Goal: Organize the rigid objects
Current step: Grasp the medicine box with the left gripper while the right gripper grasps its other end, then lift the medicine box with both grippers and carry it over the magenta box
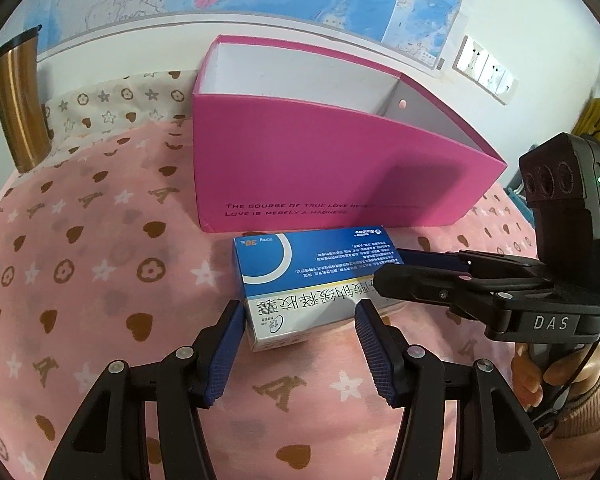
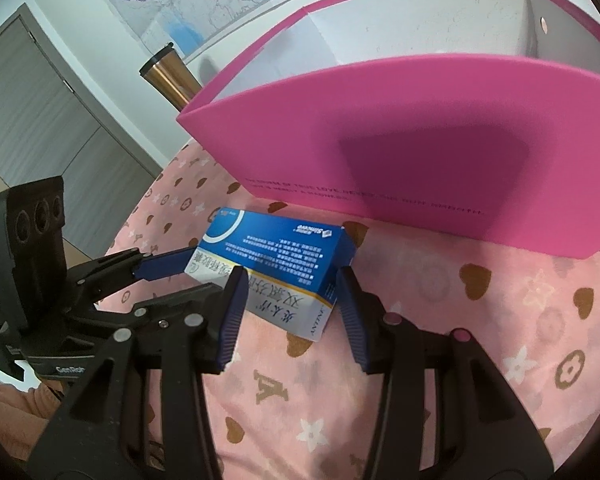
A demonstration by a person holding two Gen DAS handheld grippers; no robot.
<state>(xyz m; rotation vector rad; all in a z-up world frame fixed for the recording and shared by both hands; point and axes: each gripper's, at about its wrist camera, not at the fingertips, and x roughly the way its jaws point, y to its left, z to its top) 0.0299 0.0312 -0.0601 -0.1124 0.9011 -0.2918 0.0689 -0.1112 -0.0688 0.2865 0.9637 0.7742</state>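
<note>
While the medicine carton [image 1: 300, 280] lies flat on the bench [image 1: 100, 280] directly in front of the pink box [image 1: 320, 168], I straddle its ends: left gripper [image 1: 300, 344] at one end, right gripper [image 2: 288, 312] at the other. Both stand apart, pads unpressed, probably so a two-ended grip keeps the carton level for lifting into the pink box.

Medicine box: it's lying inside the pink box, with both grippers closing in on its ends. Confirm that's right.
Not quite. The medicine box lies on the pink patterned cloth in front of the pink box, not inside it; the left wrist view shows this. The rest stands: the left gripper and the right gripper each straddle one end of it.
</note>
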